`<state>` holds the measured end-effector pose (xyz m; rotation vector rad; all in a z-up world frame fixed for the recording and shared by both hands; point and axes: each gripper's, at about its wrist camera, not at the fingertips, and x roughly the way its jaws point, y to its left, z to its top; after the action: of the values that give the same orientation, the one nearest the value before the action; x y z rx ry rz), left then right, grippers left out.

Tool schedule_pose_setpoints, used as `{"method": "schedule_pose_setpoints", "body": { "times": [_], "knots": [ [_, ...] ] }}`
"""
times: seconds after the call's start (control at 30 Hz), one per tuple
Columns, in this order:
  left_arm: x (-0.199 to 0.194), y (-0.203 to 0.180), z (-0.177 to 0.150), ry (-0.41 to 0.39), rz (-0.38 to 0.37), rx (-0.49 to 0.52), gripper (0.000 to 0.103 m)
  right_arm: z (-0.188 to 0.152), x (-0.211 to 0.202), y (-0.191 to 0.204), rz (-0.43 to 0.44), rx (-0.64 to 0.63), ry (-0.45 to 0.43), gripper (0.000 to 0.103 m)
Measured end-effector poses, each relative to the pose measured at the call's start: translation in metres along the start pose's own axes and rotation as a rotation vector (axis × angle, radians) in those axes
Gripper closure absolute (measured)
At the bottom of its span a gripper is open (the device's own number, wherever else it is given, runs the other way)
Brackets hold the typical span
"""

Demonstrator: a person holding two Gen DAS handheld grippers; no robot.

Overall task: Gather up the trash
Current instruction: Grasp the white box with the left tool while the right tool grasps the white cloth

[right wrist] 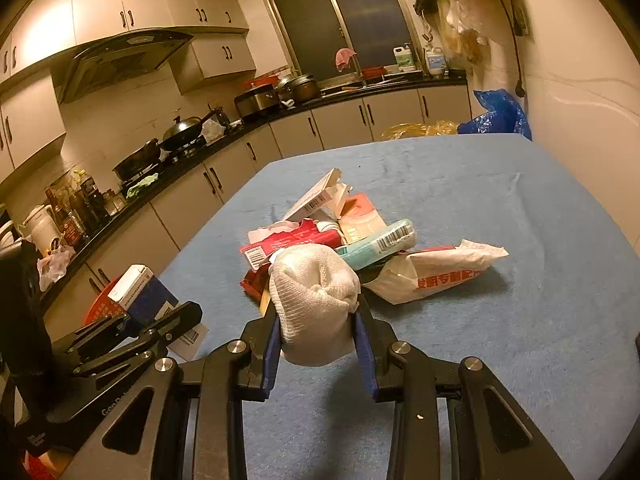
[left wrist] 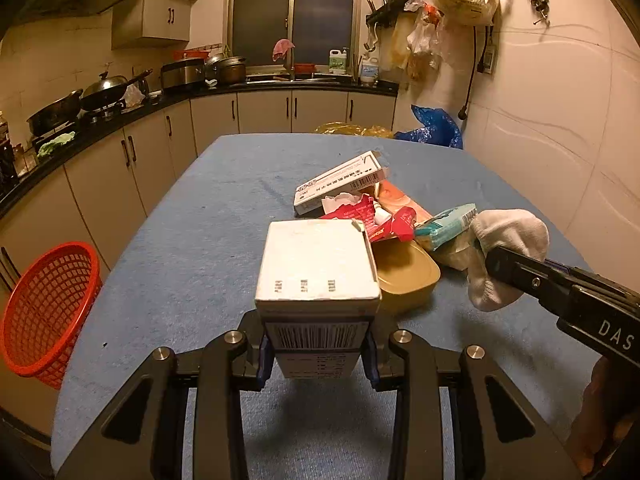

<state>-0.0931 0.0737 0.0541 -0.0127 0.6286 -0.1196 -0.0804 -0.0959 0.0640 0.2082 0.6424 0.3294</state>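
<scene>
While the left tool (left wrist: pixel 316 354) pinches a white box (left wrist: pixel 318 268), the right tool (right wrist: pixel 318 344) clamps a white sock (right wrist: pixel 314 300) — both narrowed.

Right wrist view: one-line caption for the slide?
Right gripper holds a white sock above the blue table, trash pile just ahead.

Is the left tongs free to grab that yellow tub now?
Probably not: the left tongs are shut on a white box, which sits between them and the yellow tub.
</scene>
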Motion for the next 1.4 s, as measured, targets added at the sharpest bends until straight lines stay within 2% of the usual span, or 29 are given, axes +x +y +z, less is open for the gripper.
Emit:
{"method": "schedule_pose_setpoints", "body": {
  "times": [0.53,1.4],
  "knots": [
    [-0.015,0.006,-0.002,-0.018,0.012,-0.014,0.07,-0.001,-0.009,0.013,0.012,-0.031,0.002,0.067],
    [-0.019,0.026,-0.005,-0.019,0.052,-0.035,0.07,-0.005,0.001,0.022,0.028,-0.038,0.035,0.067]
  ]
}}
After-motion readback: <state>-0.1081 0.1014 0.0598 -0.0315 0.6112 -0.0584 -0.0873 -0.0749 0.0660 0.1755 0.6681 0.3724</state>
